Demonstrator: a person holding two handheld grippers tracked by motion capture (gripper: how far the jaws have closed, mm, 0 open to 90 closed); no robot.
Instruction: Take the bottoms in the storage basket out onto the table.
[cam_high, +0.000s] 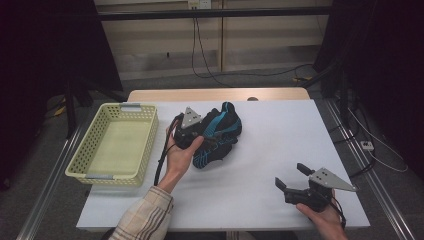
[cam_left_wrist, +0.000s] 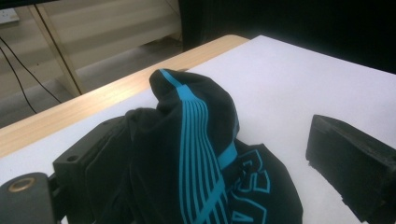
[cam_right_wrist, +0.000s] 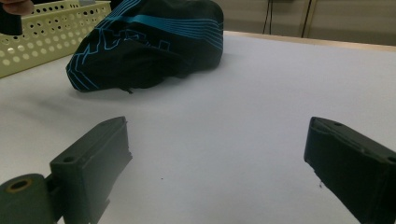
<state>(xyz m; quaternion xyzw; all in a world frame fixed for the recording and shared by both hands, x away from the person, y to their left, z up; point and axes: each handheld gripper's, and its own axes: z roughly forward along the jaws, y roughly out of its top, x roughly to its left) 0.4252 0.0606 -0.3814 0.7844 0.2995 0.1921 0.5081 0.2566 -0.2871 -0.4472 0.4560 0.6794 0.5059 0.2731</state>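
**Left hand-held gripper set around the cloth, not yet pinched**

Black-and-blue cloth (cam_high: 218, 134) bunched mid-bench, basket (cam_high: 145, 143) at its 9 o'clock. Left hand-held gripper (cam_high: 203, 131) spread, cloth between jaws. Right hand-held gripper (cam_high: 289, 176) spread, idle at 5 o'clock. Next, likely: pinch, lift toward basket.

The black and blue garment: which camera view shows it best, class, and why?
The high view: the whole black and blue garment lies bunched beside the basket. The left gripper view crops it between open jaws; the right gripper view shows it low, from the side.
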